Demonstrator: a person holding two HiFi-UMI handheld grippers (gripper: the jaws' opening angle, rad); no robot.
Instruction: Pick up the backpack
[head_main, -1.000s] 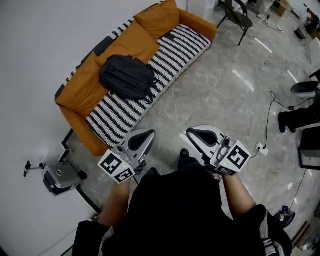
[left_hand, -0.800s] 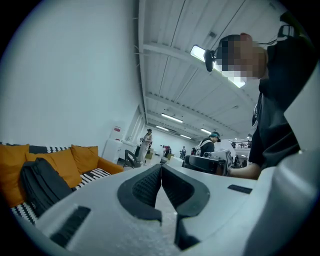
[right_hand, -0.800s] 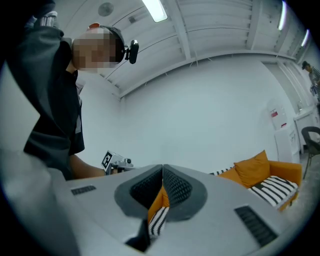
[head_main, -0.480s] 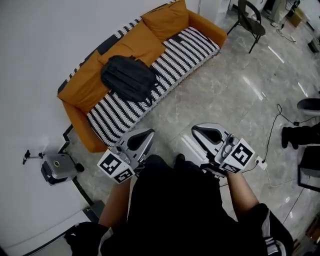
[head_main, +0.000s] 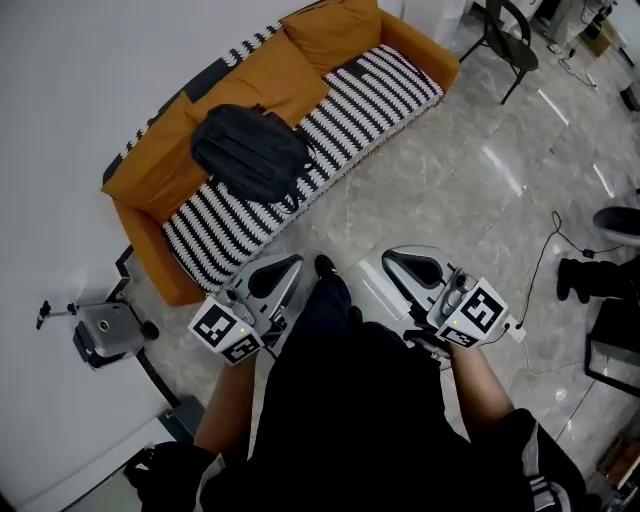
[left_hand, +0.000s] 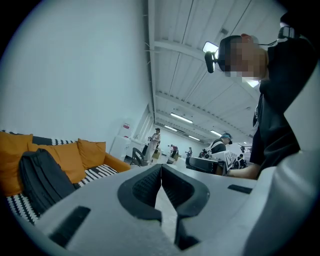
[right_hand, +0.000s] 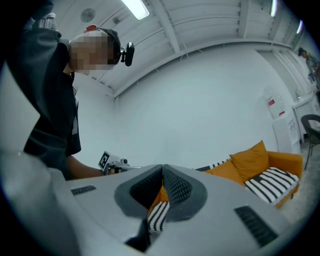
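Both of my claws are closed, and neither has anything in it. My left gripper (left_hand: 161, 169) has its two dark ribbed pads meeting at the tips, and the small gap beneath them shows only pale floor. My right gripper (right_hand: 163, 169) is the same: its pads meet at the tips, and the bit of striped cloth in the gap below lies far behind them, not between them.

In the head view I hold the two claws side by side in front of my body, apart from each other, both pointing roughly toward the sofa (head_main: 150, 185). My dark shoe (head_main: 325, 268) shows between them on the grey marble floor (head_main: 450, 190).

The backpack (head_main: 250, 152) is well apart from both claws, with a stretch of floor in between. It is dark and lies on the sofa seat, nearer the left end. It rests on the black-and-white striped cover (head_main: 350, 110) and leans against the orange back cushions (head_main: 270, 75). A strap hangs at its lower right edge toward the front of the seat.

Past the far end of the sofa stands a dark chair (head_main: 510, 40). A cable (head_main: 545, 235) trails over the floor on my right. A small grey device (head_main: 105, 330) sits on the floor by the white wall (head_main: 80, 80), left of the sofa.
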